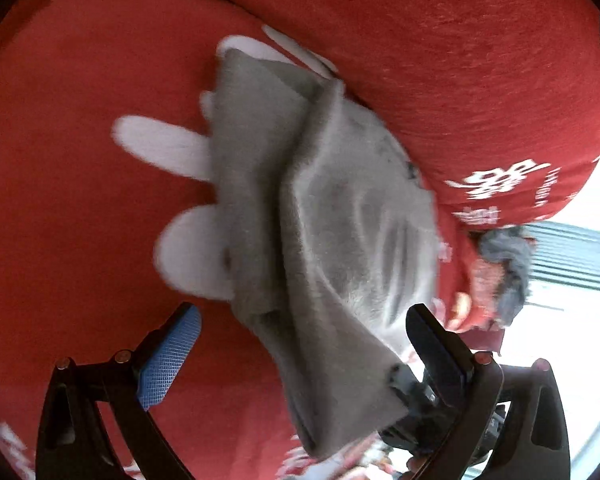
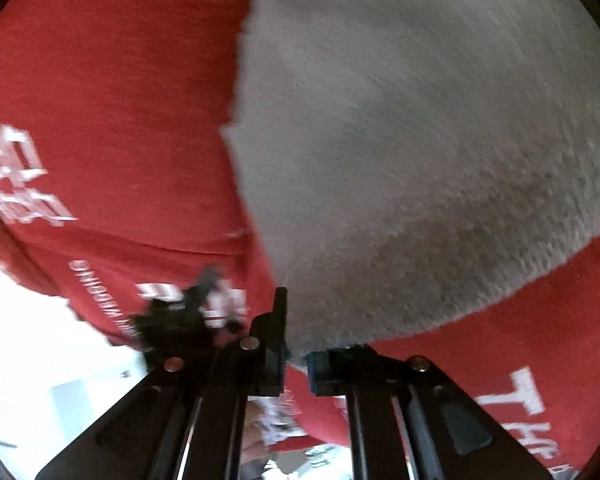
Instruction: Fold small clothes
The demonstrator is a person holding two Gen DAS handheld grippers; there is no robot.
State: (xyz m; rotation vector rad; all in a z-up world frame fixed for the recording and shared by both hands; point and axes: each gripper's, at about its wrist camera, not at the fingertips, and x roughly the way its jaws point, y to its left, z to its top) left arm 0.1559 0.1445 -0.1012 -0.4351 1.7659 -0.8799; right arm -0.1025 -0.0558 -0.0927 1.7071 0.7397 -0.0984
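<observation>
A small grey garment [image 1: 324, 216] lies partly folded on a red cloth [image 1: 68, 208] printed with white shapes. Its near corner is lifted toward the camera. My left gripper [image 1: 302, 312] is open, with its blue-padded finger [image 1: 168, 360] to the left of that corner and its dark finger [image 1: 436, 348] to the right; neither pad presses on the fabric. In the left wrist view, my right gripper [image 1: 398, 378] pinches the raised corner. In the right wrist view, my right gripper [image 2: 298, 354] is shut on the edge of the grey garment [image 2: 420, 140], which fills the frame.
The red cloth [image 2: 100, 120] carries white lettering and rises in a thick fold [image 1: 460, 60] behind the garment. Part of a person [image 1: 496, 272] shows past the cloth's right edge, beside a slatted grey panel [image 1: 572, 256] and bright white surroundings.
</observation>
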